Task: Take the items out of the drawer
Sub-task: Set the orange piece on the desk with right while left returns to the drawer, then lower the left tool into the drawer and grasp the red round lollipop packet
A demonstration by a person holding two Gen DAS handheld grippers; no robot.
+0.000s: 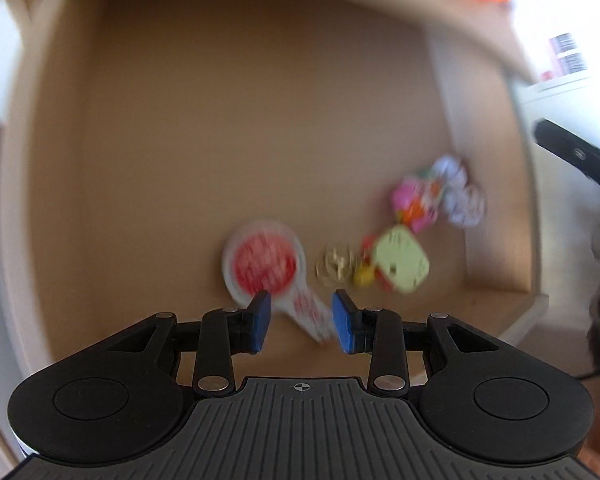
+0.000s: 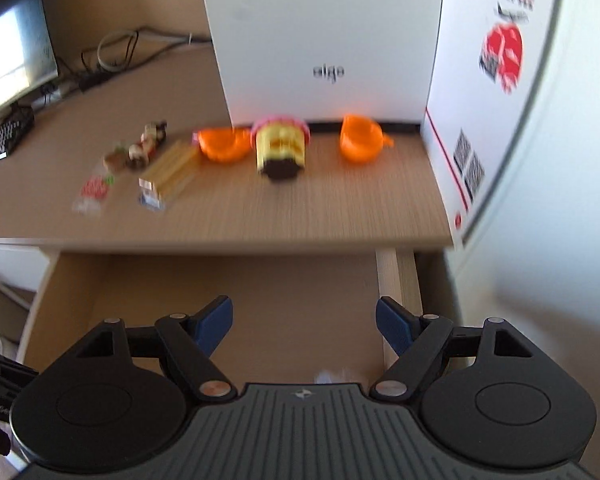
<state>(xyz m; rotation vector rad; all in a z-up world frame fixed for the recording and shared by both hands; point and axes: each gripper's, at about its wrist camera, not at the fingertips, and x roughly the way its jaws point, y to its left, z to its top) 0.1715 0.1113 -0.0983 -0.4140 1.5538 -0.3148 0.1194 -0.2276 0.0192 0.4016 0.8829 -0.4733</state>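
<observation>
Open drawer below, wood desk above, both holding small bits.

On the drawer floor [image 1: 180, 140], all at lower right of the left view: a red-and-white paddle [image 1: 265, 267], a gold trinket [image 1: 336, 266], a green tile [image 1: 401, 266], a pink toy [image 1: 414, 202], white blobs [image 1: 460, 190], all blurred. Across the middle of the right view, the desk [image 2: 340, 208] carries two orange cups [image 2: 223, 143] [image 2: 360, 140], a yellow pot [image 2: 281, 151] between them, a white box [image 2: 324, 36] behind, a packet [image 2: 170, 176], figurines [image 2: 146, 148], and a monitor [image 2: 16, 40] at upper left.

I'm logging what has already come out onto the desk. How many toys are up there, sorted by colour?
Orange cups: 2
Yellow toy pot: 1
Yellow box: 1
Brown figures: 2
Red packet: 1
Total: 7
</observation>
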